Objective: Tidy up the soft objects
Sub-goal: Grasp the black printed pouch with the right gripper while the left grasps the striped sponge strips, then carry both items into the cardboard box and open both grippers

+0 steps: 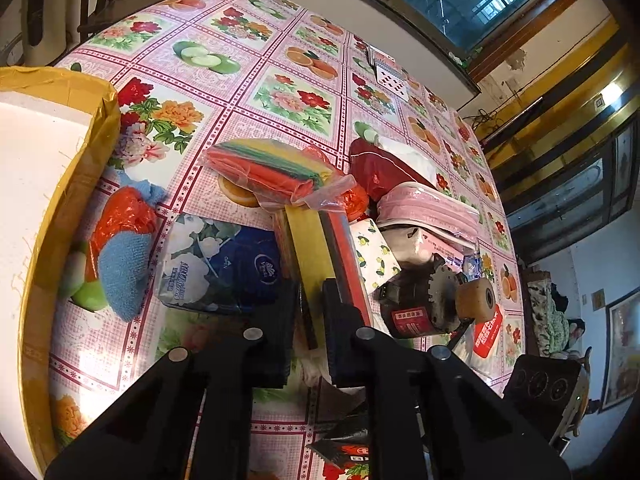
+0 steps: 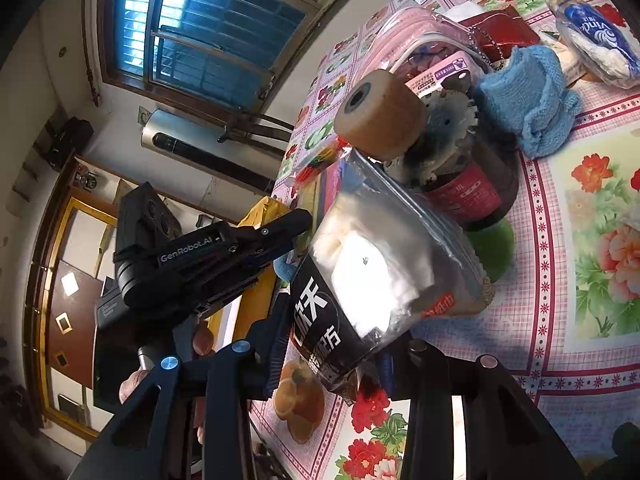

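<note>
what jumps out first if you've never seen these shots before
The loud fruit-and-flower tablecloth fills the left wrist view, with a heap of soft packs in the middle: a blue tissue pack and a bag of colourful cloths. In the right wrist view the right gripper clamps a black-and-clear bag of white pads, in front of a dusty motor.

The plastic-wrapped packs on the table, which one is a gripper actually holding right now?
The black-and-clear bag of white cotton pads, clamped in the right gripper. The blue Vinda tissue pack and the pink zip pouch lie ungripped on the tablecloth.
</note>
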`<state>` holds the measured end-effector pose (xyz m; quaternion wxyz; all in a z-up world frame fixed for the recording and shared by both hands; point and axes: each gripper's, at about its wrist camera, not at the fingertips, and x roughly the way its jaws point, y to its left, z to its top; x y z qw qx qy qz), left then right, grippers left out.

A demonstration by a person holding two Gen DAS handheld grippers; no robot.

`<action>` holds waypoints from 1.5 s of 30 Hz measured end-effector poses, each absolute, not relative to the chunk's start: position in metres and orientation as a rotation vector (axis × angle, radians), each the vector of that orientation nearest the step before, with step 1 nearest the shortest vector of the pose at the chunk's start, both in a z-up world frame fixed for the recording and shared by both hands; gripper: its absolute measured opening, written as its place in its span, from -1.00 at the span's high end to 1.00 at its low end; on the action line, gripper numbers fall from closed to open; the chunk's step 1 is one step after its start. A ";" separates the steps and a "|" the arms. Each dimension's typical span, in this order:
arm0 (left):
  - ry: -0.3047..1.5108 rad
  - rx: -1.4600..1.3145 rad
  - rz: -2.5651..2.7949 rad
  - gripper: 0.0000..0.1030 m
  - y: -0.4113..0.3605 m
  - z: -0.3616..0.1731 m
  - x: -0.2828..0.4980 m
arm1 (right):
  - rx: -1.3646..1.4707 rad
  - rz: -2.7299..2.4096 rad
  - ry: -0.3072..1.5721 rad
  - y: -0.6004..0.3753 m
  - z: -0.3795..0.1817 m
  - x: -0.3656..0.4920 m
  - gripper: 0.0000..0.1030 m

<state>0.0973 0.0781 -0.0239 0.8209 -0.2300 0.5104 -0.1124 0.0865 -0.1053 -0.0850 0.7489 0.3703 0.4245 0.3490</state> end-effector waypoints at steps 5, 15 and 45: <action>1.060 -0.573 -0.282 0.87 0.088 -0.022 0.092 | 0.816 0.773 0.905 -0.115 -0.079 0.079 0.27; 0.990 -0.619 -0.310 0.93 0.110 0.000 0.074 | 0.832 0.806 0.871 -0.121 -0.066 0.071 0.27; 0.936 -0.592 0.199 0.93 0.323 -0.021 0.086 | 0.288 0.940 1.072 0.193 -0.027 0.193 0.11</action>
